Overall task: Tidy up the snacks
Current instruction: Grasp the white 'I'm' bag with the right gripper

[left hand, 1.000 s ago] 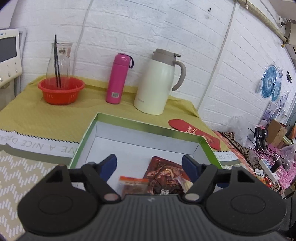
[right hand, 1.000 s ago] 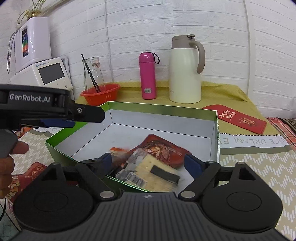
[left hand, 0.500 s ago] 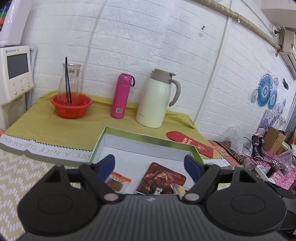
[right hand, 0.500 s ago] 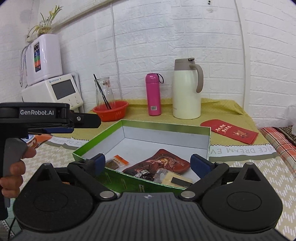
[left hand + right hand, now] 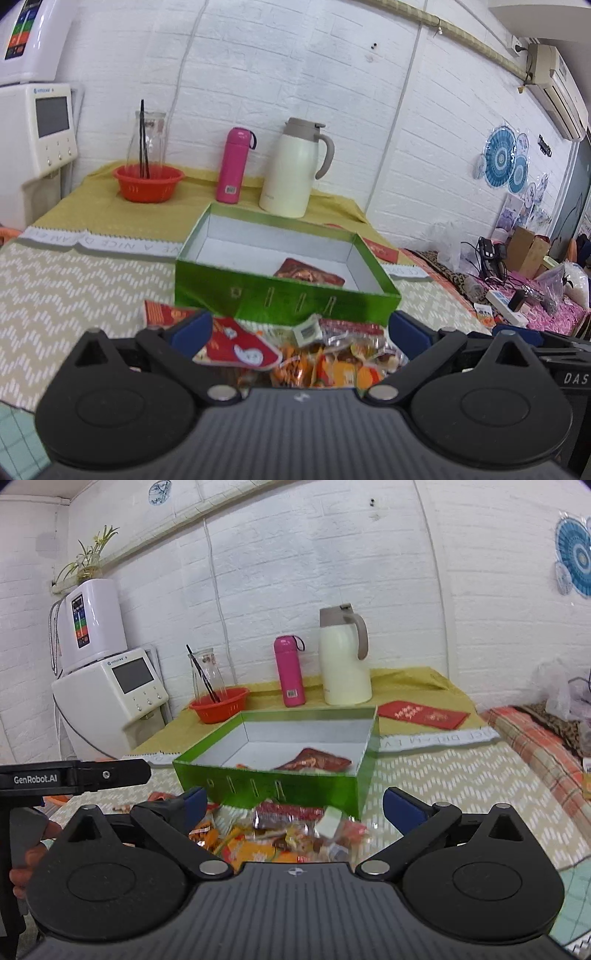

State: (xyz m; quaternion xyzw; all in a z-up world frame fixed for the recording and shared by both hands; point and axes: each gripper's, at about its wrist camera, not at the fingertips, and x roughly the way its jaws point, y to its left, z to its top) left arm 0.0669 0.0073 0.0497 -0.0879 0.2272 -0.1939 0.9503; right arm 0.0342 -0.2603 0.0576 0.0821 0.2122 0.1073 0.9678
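A green box (image 5: 284, 295) with a white inside stands on the table; it also shows in the right wrist view (image 5: 280, 786). A dark red snack packet (image 5: 308, 273) lies in it, seen too in the right wrist view (image 5: 314, 762). A pile of loose snack packets (image 5: 317, 354) lies in front of the box, also in the right wrist view (image 5: 280, 834). My left gripper (image 5: 301, 328) is open and empty above the pile. My right gripper (image 5: 295, 805) is open and empty above the same pile.
At the back stand a red bowl with a glass carafe (image 5: 147, 181), a pink bottle (image 5: 234, 170) and a cream thermos jug (image 5: 295, 170). A red envelope (image 5: 424, 714) lies right of the box. A white appliance (image 5: 110, 690) stands at the left.
Both grippers have pulled back and up from over the box. The pile of packets in front of the box has come into view. Both stay open.
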